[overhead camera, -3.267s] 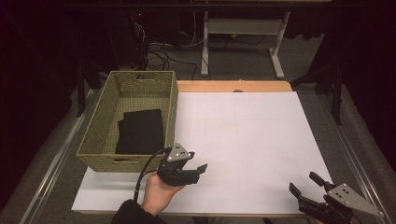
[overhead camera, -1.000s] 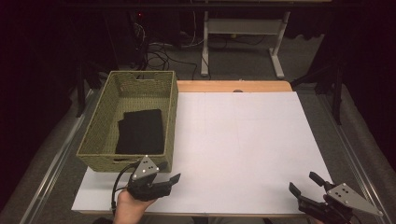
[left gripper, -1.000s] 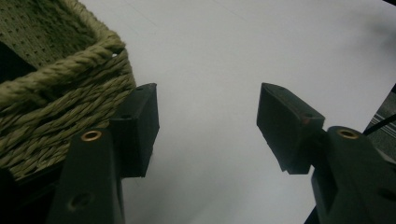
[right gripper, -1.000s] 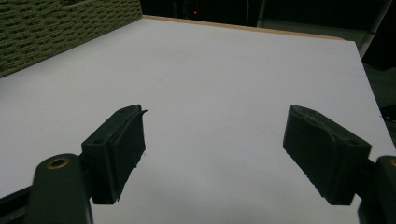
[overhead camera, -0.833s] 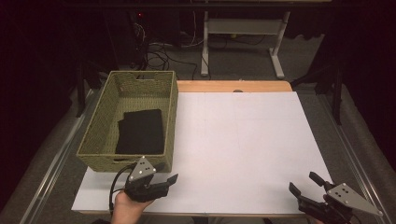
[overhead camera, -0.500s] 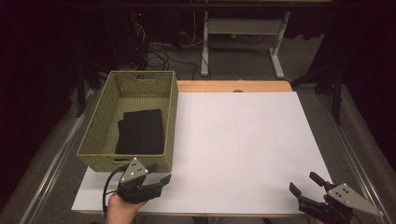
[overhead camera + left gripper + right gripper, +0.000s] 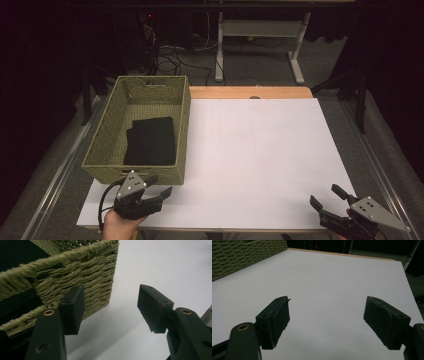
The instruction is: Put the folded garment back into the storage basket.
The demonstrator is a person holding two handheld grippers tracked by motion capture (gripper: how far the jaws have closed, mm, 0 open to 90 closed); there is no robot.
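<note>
A woven green basket [image 7: 112, 145] stands at the table's left, with a folded black cloth [image 7: 151, 141] lying flat inside. My left gripper [image 7: 159, 185] sits just in front of the basket's near wall, open, with nothing between its jaws. In the left gripper view the basket's near corner [image 7: 82, 275] rises close behind the left jaw, and my left gripper [image 7: 112, 307] is spread wide over the white surface. My right gripper [image 7: 326, 196] rests at the table's front right corner, open and holding nothing. The right gripper view has my right gripper [image 7: 325, 322] wide apart above bare white sheet.
A white sheet [image 7: 255, 155] covers most of the wooden table [image 7: 245, 92]. Beyond the far edge stand a desk frame [image 7: 260, 30] and loose cables on a dark floor. Metal rails run along both sides of the table.
My left gripper has drawn back toward the near left, from the middle front of the sheet to just before the basket's front wall. The right gripper has stayed put.
</note>
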